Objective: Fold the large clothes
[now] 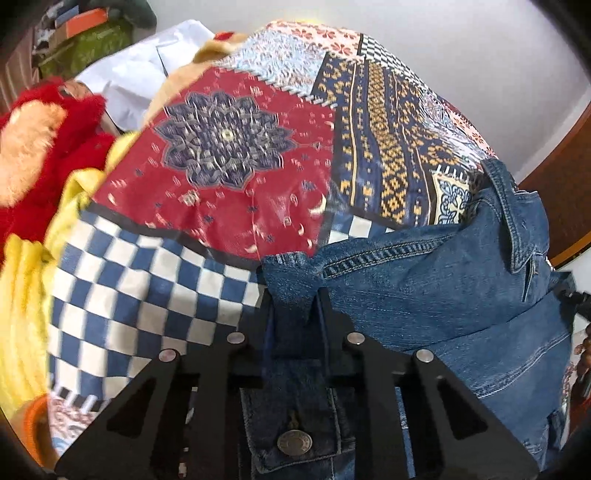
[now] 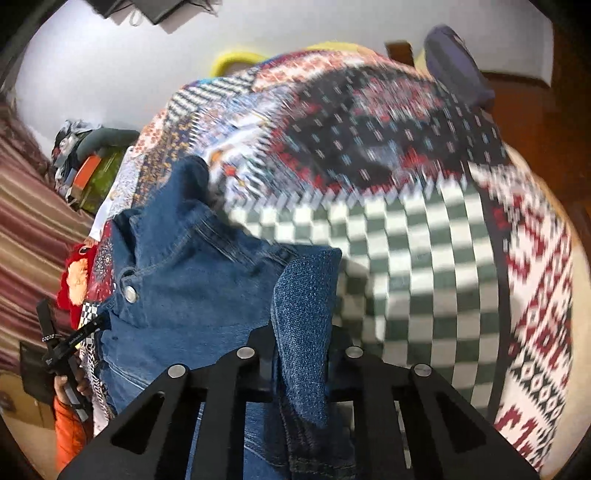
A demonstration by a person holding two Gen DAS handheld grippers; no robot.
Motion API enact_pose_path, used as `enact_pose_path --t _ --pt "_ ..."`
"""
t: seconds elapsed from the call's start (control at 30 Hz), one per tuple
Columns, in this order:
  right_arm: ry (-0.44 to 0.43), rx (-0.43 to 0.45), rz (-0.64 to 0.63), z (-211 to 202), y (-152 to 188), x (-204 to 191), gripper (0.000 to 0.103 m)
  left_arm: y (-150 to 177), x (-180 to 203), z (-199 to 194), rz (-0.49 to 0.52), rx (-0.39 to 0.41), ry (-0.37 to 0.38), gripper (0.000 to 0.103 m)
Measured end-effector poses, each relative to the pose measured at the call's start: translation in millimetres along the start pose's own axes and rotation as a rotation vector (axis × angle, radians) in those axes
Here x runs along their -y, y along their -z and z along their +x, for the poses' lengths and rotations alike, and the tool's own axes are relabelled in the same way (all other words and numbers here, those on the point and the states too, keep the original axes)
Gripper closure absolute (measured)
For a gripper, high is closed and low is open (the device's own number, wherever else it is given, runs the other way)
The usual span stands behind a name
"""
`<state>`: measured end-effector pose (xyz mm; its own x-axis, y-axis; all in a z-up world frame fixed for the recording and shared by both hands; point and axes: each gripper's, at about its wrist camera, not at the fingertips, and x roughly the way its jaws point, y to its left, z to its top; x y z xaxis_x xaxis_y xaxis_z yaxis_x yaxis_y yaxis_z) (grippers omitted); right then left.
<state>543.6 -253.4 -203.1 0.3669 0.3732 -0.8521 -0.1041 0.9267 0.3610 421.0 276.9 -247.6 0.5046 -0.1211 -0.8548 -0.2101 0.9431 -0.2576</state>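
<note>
A blue denim jacket (image 1: 436, 280) hangs between both grippers above a patchwork bedspread (image 1: 229, 155). My left gripper (image 1: 295, 306) is shut on a fold of the denim at its left end; a metal snap button shows below the jaws. In the right wrist view the jacket (image 2: 192, 273) spreads to the left, and my right gripper (image 2: 303, 332) is shut on a thick denim edge. The left gripper (image 2: 70, 339) and the hand holding it show at the far left of that view. The bedspread (image 2: 424, 236) is blurred there.
A red and peach fluffy garment (image 1: 40, 147), a yellow knit (image 1: 26, 295) and a white cloth (image 1: 136, 74) lie at the bed's left side. Boxes and bags (image 1: 81, 33) are stacked beyond. A dark pillow (image 2: 454, 62) and a wooden headboard (image 2: 535, 122) stand at the far right.
</note>
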Motion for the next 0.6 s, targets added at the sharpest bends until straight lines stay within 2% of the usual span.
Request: enact_pose_path --t 0.13,0.2,0.33,0.43,0.6 --pt "0.018 0.042 -0.092 -10 -22 -30 0.093 -17 2 -22 0.008 0.067 -0.037 0.084" --pt "0.04 0.09 -0.155 -19 -34 -49 0.093 -30 3 -31 0.015 0.1 -0.062 0.084" --pt "0.041 0.156 -0.185 -28 -58 -68 0.093 -53 2 -45 0.035 0.163 -0.111 0.084" --pt "0.077 0.169 -0.186 -14 -69 -73 0.093 -58 0 -39 0.047 0.158 -0.156 0.084" --pt "0.202 0.133 -0.186 36 -70 -62 0.092 -54 -6 -4 0.026 0.098 -0.184 0.084"
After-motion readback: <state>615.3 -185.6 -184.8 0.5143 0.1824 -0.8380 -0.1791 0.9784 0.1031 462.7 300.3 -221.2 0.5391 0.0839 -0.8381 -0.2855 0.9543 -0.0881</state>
